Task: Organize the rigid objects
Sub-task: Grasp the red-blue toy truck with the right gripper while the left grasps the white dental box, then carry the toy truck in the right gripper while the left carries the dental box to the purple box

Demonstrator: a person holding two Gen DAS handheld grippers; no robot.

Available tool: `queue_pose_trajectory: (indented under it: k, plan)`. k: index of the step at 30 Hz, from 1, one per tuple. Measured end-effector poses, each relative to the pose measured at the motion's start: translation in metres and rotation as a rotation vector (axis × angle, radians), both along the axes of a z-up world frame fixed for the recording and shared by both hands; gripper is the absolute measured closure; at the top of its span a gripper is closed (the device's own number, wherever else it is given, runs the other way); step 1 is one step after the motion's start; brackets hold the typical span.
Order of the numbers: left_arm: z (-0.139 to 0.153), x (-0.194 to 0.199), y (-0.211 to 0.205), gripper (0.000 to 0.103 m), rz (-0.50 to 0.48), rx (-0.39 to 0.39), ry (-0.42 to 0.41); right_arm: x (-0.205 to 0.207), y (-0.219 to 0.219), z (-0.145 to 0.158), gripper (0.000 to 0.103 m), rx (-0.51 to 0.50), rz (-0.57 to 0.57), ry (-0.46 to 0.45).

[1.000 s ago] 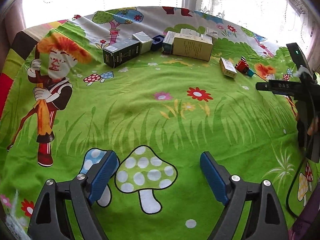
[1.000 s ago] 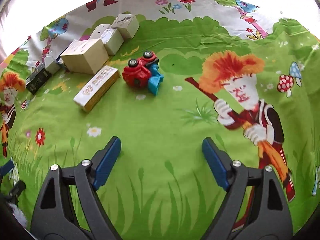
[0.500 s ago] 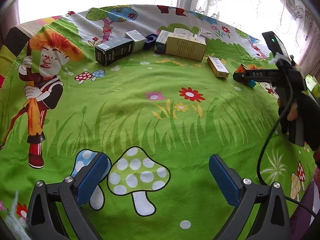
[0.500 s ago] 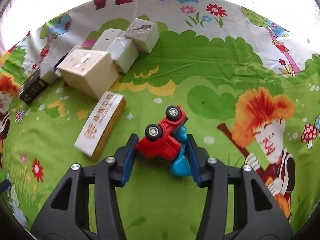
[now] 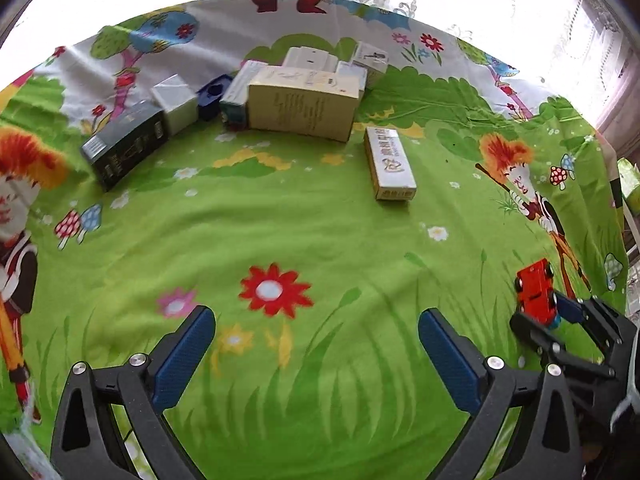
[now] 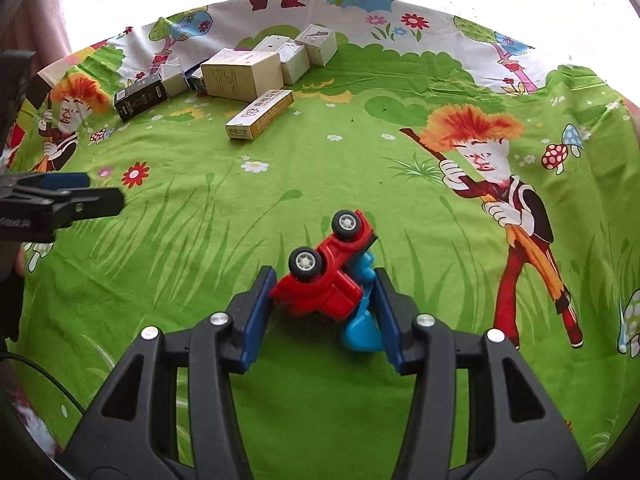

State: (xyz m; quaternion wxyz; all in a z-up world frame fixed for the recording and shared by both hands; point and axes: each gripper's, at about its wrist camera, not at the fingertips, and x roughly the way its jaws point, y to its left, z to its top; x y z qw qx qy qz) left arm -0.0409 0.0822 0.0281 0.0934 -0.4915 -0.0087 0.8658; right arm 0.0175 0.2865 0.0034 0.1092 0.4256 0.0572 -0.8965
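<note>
A red toy truck with a blue bucket lies on its side between the pads of my right gripper, which is shut on it just above the green cloth. In the left wrist view the same truck shows at the far right in the right gripper. My left gripper stands wide open over the cloth, nothing between its fingers; it appears at the left edge of the right wrist view. A long white and yellow box lies alone ahead of it.
A cluster stands at the far side: a large tan box, a black box, a small grey box, a blue piece and white boxes. The cartoon cloth covers the surface; a curtained window lies behind.
My right gripper moved onto the toy truck, shut on it, then drew it back from the boxes. My left gripper opened wider and shifted forward and right toward the boxes.
</note>
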Motion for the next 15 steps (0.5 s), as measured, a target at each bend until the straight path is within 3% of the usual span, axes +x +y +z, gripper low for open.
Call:
queue_pose_trajectory:
  k: [7, 8, 9, 10, 11, 13, 15]
  plan:
    - [-0.012, -0.086, 0.071, 0.003, -0.055, -0.07, 0.057, 0.002, 0.001, 0.0, 0.049, -0.021, 0.0, -0.002]
    - [-0.017, -0.093, 0.075, 0.01, -0.061, -0.092, 0.052, 0.002, 0.001, 0.0, 0.049, -0.022, 0.001, -0.002]
    - [-0.019, -0.094, 0.075, 0.027, -0.068, -0.091, 0.06, 0.002, 0.001, 0.0, 0.049, -0.022, 0.001, -0.002]
    - [-0.019, -0.089, 0.074, 0.066, -0.08, -0.078, 0.077, 0.001, 0.001, 0.0, 0.049, -0.023, 0.0, -0.002]
    - [-0.017, -0.081, 0.072, 0.071, -0.102, -0.071, 0.075, 0.001, 0.002, 0.0, 0.049, -0.028, 0.0, -0.003]
    - [-0.015, -0.055, 0.058, 0.072, -0.133, 0.005, 0.063, 0.001, 0.002, 0.0, 0.049, -0.032, -0.001, -0.002]
    - [-0.012, -0.018, 0.037, 0.072, -0.121, 0.004, 0.092, 0.001, 0.003, 0.001, 0.049, -0.033, -0.001, -0.002]
